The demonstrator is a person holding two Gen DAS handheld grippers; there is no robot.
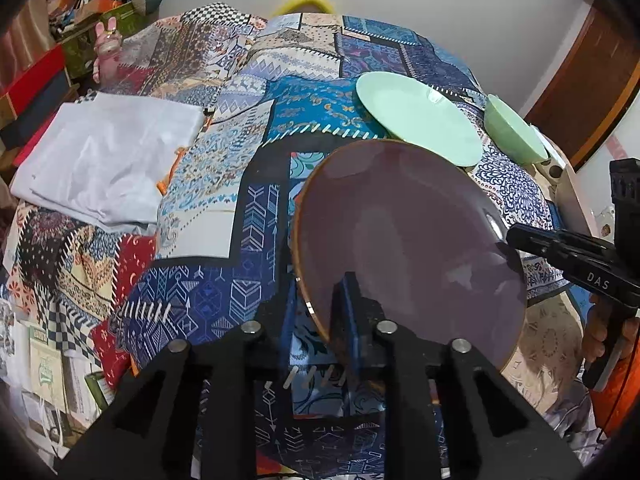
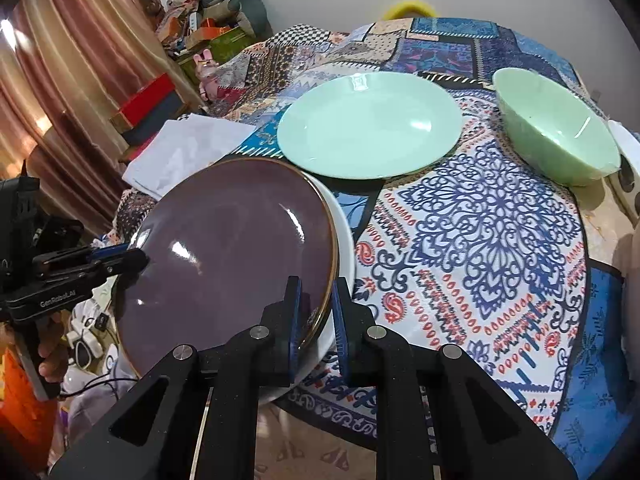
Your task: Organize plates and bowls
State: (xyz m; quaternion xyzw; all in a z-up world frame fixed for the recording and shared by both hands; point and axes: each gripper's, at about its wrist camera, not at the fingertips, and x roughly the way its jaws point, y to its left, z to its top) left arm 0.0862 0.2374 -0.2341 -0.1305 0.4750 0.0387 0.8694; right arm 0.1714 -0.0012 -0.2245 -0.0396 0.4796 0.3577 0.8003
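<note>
While the patchwork cloth [image 2: 492, 240] covers the table, you hold the big purple plate [image 2: 232, 256] up at a tilt, near the green plate [image 2: 368, 124] and green bowl [image 2: 556, 128]. Your right gripper [image 2: 316, 320] pinches its rim, marked "DAS". Your left gripper [image 1: 320, 312], marked "GenRobot.AI", pinches the other edge.

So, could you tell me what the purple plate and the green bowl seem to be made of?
Purple plate: likely glazed ceramic, given the sharp window glints and thin bronze rim. Green bowl: glossy and evenly pale, perhaps milk glass or glazed ceramic; can't tell which.
</note>
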